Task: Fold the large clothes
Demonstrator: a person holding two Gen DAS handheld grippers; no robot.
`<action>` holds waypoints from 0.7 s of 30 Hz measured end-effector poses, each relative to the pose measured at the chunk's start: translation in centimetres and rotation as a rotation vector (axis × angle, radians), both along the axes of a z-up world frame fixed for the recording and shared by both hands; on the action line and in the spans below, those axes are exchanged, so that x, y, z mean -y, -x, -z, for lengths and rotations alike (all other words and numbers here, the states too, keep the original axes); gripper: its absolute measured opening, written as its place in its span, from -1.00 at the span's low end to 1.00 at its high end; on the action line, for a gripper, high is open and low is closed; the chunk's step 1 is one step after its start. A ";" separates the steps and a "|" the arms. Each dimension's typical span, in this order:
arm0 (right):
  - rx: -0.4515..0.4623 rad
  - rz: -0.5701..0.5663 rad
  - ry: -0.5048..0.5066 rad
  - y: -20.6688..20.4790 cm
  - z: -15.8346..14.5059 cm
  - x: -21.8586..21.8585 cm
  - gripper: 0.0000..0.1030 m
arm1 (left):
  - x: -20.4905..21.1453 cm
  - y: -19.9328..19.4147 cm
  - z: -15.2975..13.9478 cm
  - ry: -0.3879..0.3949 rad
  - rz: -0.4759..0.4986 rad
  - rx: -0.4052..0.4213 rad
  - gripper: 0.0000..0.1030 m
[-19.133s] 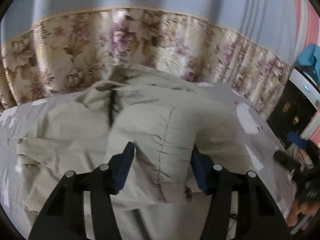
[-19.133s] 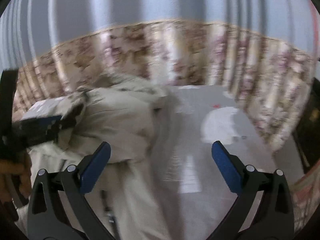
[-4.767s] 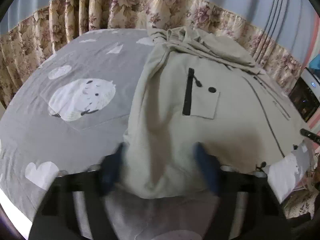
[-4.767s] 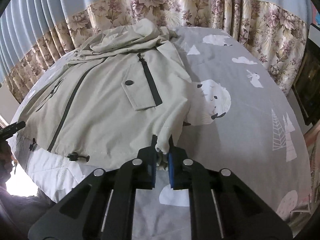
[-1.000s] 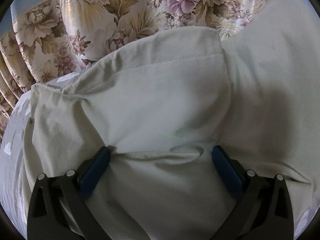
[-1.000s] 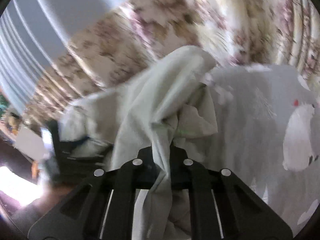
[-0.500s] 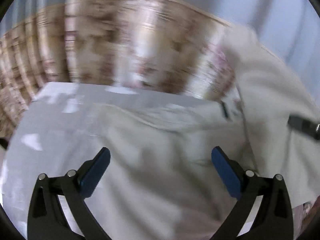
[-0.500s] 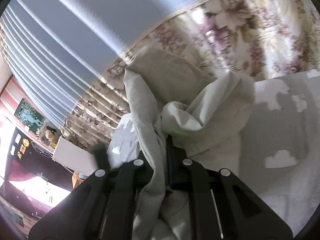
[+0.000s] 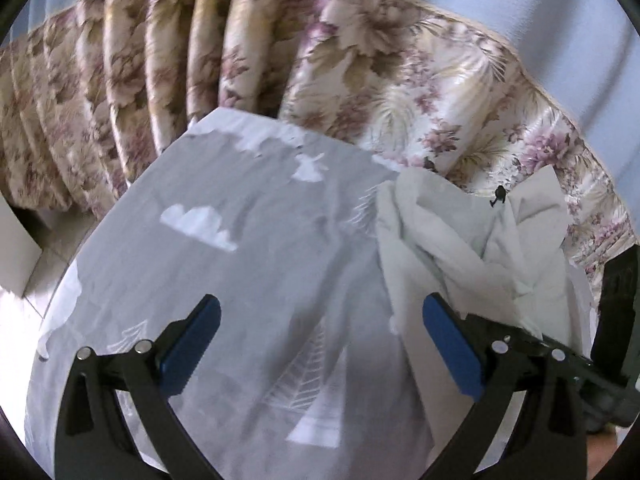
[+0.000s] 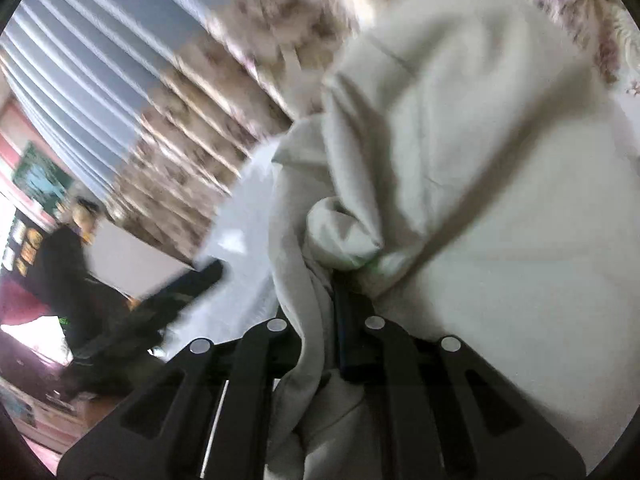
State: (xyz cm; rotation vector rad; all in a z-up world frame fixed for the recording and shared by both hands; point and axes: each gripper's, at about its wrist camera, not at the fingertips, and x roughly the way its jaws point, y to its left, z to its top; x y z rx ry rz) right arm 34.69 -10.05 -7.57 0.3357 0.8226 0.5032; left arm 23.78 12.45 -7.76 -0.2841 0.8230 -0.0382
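Right wrist view shows the right gripper (image 10: 320, 320) squeezed tight on a bunch of the pale jacket (image 10: 460, 160), lifted up near the flowery curtain (image 10: 192, 120). The left gripper (image 9: 320, 344) is wide open with nothing in it, over the grey bed sheet (image 9: 240, 260); the jacket lies crumpled just to its right. A good next move would be grabbing another jacket edge and pulling it flat.

Matt cloth jacket (image 10: 460, 160); smooth cloth bedsheet (image 9: 260, 272); sheeny floral curtain (image 9: 360, 80).
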 end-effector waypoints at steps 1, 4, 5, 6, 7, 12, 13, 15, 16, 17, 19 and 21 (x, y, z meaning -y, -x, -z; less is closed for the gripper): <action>0.019 0.010 0.032 0.1 0.2 -0.5 -0.83 | -0.4 0.2 -0.1 0.004 -0.004 -0.001 0.96; 0.054 -0.004 0.078 1.0 -0.8 -1.2 -0.34 | -0.4 1.2 -1.4 0.013 -0.005 0.021 0.96; 0.063 -0.031 0.054 1.5 -1.6 -0.9 -0.14 | -0.2 1.6 -2.0 0.020 0.005 0.035 0.96; 0.085 -0.058 0.028 2.5 -2.8 -0.5 0.31 | 0.2 1.6 -2.5 0.022 0.019 0.044 0.96; 0.135 -0.073 0.007 4.0 -4.3 0.2 0.69 | 1.0 1.8 -3.4 0.016 0.034 0.059 0.96; 0.383 0.029 0.026 10.8 -10.4 6.0 0.94 | 6.9 4.6 -7.2 -0.050 0.138 0.147 0.96; 0.402 0.071 0.068 11.5 -10.6 7.1 0.94 | 8.6 5.0 -7.6 -0.062 0.172 0.157 0.96; 0.412 0.164 0.203 12.0 -10.5 9.7 0.94 | 11.9 5.3 -7.4 -0.113 0.218 0.154 0.96; 0.407 0.193 0.248 12.0 -10.0 10.6 0.94 | 13.4 5.1 -6.9 -0.131 0.237 0.140 0.96; 0.382 0.221 0.288 11.7 -9.2 11.7 0.94 | 14.6 4.9 -6.1 -0.136 0.256 0.123 0.96; 0.332 0.238 0.277 11.2 -7.4 13.6 0.94 | 16.8 3.8 -3.7 -0.161 0.291 0.059 0.96; 0.301 0.263 0.277 10.5 -6.0 14.1 0.94 | 17.6 3.1 -1.6 -0.222 0.277 0.038 0.96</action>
